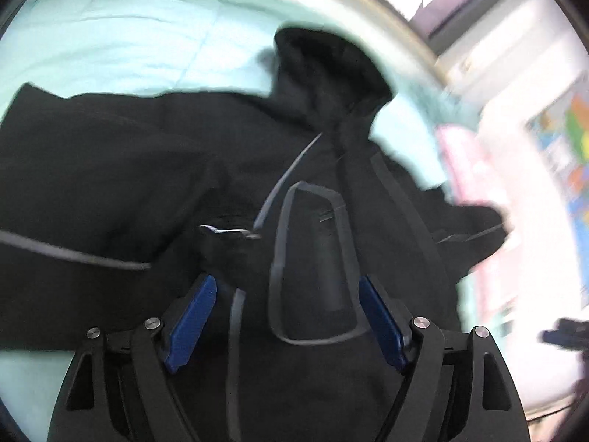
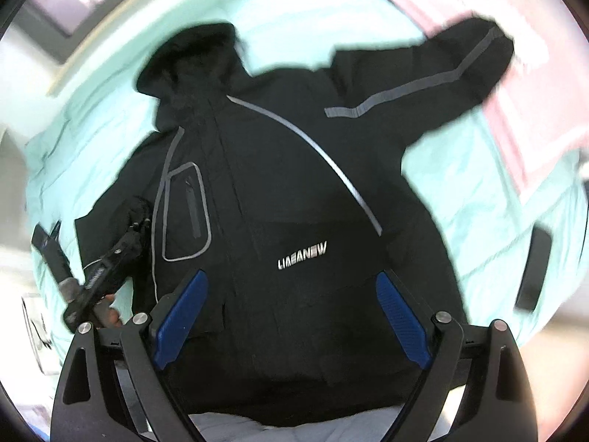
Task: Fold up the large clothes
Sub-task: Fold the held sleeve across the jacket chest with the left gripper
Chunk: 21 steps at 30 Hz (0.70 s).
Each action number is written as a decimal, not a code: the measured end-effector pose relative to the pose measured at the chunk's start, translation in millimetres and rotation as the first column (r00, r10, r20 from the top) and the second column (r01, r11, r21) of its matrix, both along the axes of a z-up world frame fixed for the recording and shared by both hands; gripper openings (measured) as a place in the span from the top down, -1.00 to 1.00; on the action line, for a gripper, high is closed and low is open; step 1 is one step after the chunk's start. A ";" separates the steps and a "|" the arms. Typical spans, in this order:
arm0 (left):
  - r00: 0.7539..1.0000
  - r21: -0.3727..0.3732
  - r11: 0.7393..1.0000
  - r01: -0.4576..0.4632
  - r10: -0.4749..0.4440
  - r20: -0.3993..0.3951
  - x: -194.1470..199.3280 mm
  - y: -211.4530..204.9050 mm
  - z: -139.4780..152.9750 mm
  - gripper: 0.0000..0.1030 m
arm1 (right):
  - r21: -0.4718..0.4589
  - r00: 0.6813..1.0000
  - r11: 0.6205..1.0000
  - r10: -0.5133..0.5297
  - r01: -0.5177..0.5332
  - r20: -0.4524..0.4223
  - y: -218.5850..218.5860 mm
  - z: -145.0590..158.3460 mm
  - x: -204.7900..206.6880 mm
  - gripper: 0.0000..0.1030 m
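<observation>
- Jacket (image 2: 279, 191): black, hooded, grey-trimmed, lying front up on the mint-green bed cover (image 2: 478, 191).
- Right wrist view alone shows the whole garment, one sleeve (image 2: 434, 73) spread toward a pink cloth (image 2: 515, 84), the chest lettering (image 2: 302, 256), and my left hand-held gripper (image 2: 138, 213) at the jacket's other side.
- Left wrist view shows only the outlined chest pocket (image 1: 313, 261) up close.
- My left hand-held gripper (image 1: 287, 283): blue pads wide apart, empty.
- My right hand-held gripper (image 2: 292, 280): likewise spread, holding nothing.

blk jacket (image 2: 294, 184) w/ grey stripes

Blurred black jacket (image 1: 228, 169), mint bedspread (image 1: 121, 37)
</observation>
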State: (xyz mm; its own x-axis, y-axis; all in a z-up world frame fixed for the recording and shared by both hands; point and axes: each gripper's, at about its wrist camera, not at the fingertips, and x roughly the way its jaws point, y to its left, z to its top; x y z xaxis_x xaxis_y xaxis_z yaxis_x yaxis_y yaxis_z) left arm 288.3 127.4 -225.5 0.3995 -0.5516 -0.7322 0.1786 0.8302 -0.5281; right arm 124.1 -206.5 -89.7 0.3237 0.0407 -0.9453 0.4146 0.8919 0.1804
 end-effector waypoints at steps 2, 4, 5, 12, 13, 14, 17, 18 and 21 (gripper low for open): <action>0.998 0.013 0.999 -0.050 0.049 0.025 -15.8 10.0 24.8 -0.56 | -0.042 0.996 0.996 0.082 -0.081 0.035 8.6 19.3 3.8 -0.83; 0.996 0.066 0.995 -0.077 0.074 0.049 -28.8 17.8 44.2 -0.56 | -0.168 0.968 0.959 0.242 -0.228 0.064 34.2 41.8 15.9 -0.83; 0.993 0.095 0.991 -0.098 0.091 0.073 -39.5 28.1 59.6 -0.56 | -0.219 0.953 0.937 0.293 -0.271 0.075 44.9 48.8 19.3 -0.83; 0.944 0.157 0.938 -0.308 0.281 0.174 -96.4 81.5 115.6 -0.56 | -0.274 0.655 0.772 0.634 -0.574 0.412 136.6 98.7 67.7 -0.84; 0.932 0.159 0.924 -0.347 0.321 0.166 -104.5 89.3 117.1 -0.56 | -0.251 0.635 0.754 0.650 -0.607 0.419 148.3 88.9 79.6 -0.84; 0.922 0.162 0.911 -0.378 0.355 0.155 -111.1 97.3 116.6 -0.56 | -0.229 0.634 0.746 0.657 -0.626 0.408 154.7 79.9 88.4 -0.84; 0.890 0.170 0.874 -0.454 0.439 0.121 -131.0 115.7 109.6 -0.56 | -0.015 0.642 0.695 0.673 -0.719 0.368 178.0 29.7 119.4 -0.84; 0.882 0.181 0.863 -0.472 0.460 0.107 -135.4 116.9 107.2 -0.56 | 0.077 0.656 0.679 0.664 -0.730 0.359 183.1 10.5 129.4 -0.84; 0.850 0.205 0.826 -0.525 0.519 0.086 -156.6 126.2 105.9 -0.56 | 0.182 0.693 0.675 0.651 -0.715 0.310 196.2 -39.3 156.9 -0.84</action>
